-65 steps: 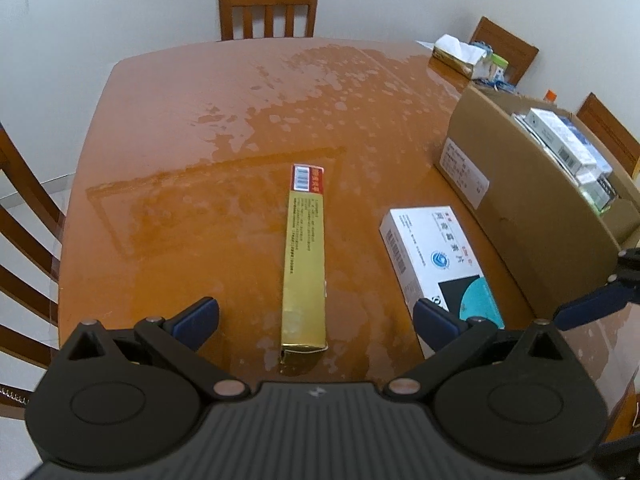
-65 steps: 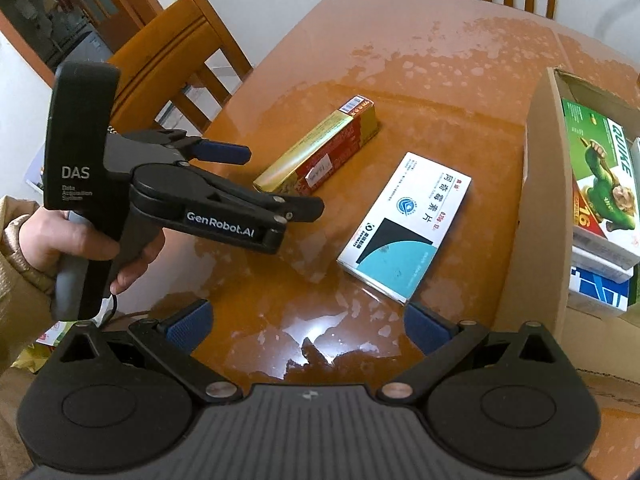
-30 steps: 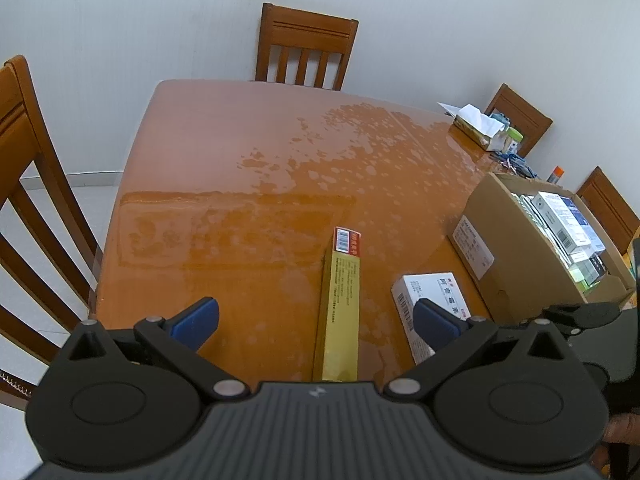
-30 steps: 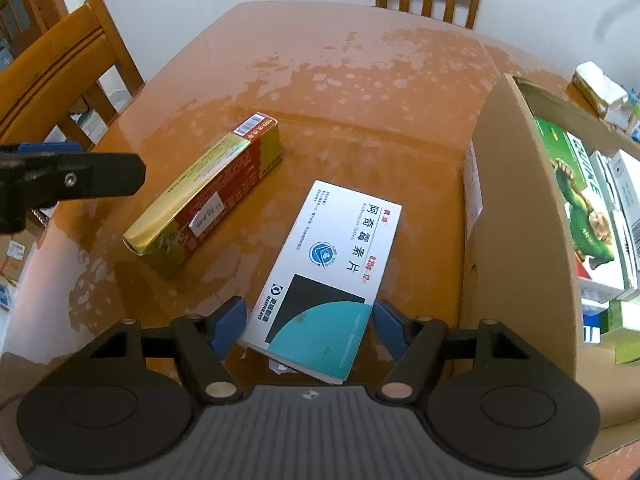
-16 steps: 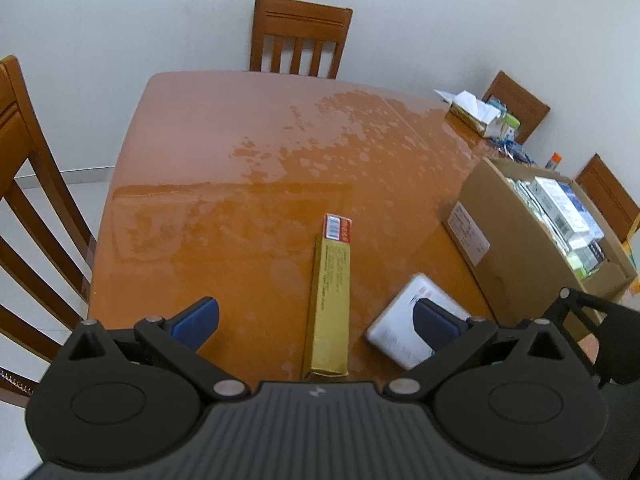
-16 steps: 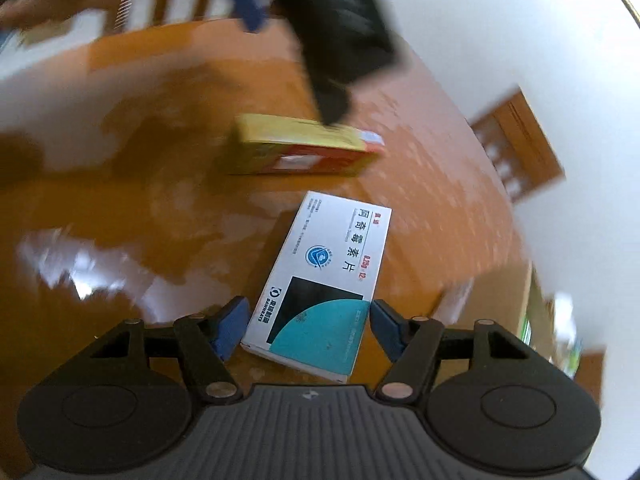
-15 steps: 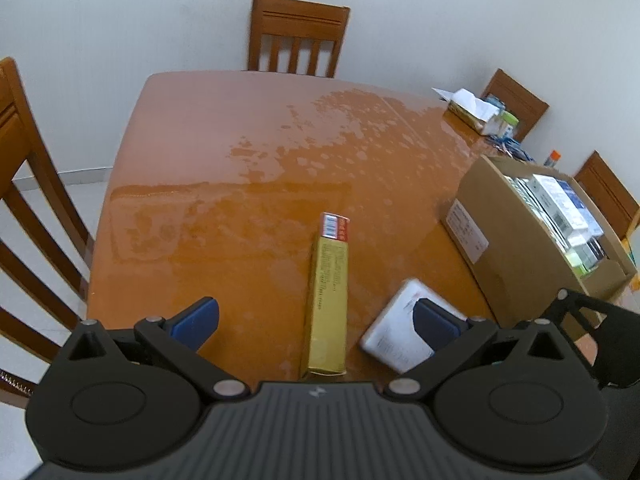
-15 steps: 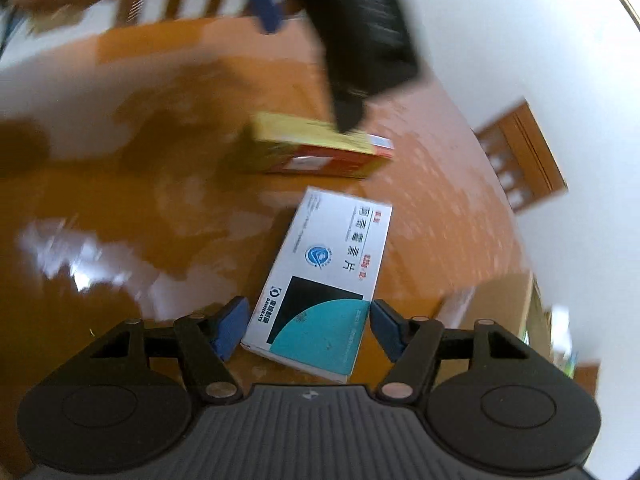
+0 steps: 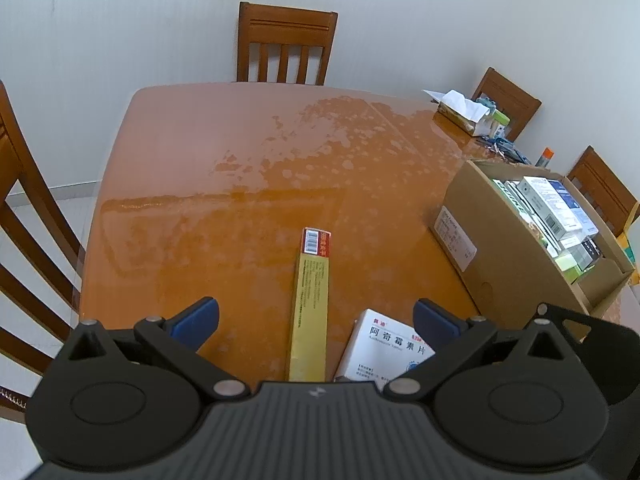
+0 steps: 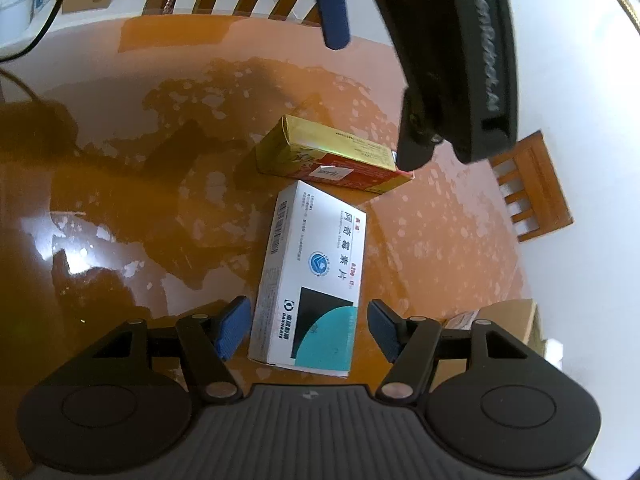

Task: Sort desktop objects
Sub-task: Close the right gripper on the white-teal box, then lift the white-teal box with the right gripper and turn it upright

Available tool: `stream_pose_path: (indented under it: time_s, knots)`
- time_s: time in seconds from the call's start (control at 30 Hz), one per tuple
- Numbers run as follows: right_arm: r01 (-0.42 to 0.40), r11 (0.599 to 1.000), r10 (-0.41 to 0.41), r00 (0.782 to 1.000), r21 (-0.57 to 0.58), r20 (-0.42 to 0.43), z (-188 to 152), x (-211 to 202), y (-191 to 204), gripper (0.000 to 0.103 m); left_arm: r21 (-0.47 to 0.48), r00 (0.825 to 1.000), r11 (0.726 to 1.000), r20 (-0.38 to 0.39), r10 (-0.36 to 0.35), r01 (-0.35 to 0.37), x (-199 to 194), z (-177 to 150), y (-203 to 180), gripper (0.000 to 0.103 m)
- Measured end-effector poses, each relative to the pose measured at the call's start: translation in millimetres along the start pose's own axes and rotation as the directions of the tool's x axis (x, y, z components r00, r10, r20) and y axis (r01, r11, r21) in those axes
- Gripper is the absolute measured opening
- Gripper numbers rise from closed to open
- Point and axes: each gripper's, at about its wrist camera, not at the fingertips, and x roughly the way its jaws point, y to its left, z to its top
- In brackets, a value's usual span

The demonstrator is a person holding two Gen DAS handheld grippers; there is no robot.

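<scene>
orange table (image 9: 240, 168), glossy. my right gripper (image 10: 308, 326) straddles the white box (image 10: 312, 280), pads just clear (gold box (image 10: 336, 156) behind). my left gripper (image 9: 314, 320) hangs wide, empty.

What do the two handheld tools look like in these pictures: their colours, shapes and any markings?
Both tools are matte black plastic. The left tool has a ribbed body, two round discs, silver pivot pins and two angular fingers ending in blue pads. The right tool looks the same, with ridged blue pads. In the right wrist view, the left tool's side carries grey lettering, too blurred to read.
</scene>
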Motion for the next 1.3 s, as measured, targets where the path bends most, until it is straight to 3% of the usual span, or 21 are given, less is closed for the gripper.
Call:
stream_pose_path:
  time_s: [0.3, 0.5, 1.03, 1.2, 1.3]
  knots:
    - [-0.024, 0.988, 0.027, 0.999, 0.151, -0.022, -10, 4, -12, 0.071, -0.022, 0.999, 1.0, -0.024, 0.021, -0.022, 3, -5, 7, 0.103]
    - [-0.025, 0.984, 0.028, 0.999, 0.175, -0.017, -12, 5, -16, 0.079, -0.018, 0.999, 1.0, -0.028, 0.022, -0.023, 4, -5, 6, 0.103]
    - [-0.082, 0.969, 0.086, 0.996, 0.233, -0.004, -9, 10, -19, 0.086, -0.023, 0.999, 0.999, -0.025, 0.026, -0.027, 4, -5, 5, 0.103]
    - [-0.171, 0.934, 0.176, 0.984, 0.315, 0.014, -12, 10, -29, 0.089, -0.028, 0.999, 0.999, -0.02, 0.029, -0.03, 3, -4, 5, 0.103]
    - [-0.259, 0.868, 0.266, 0.963, 0.424, 0.043, -16, 13, -42, 0.089, -0.034, 0.999, 0.999, -0.018, 0.034, -0.035, 2, -5, 7, 0.103]
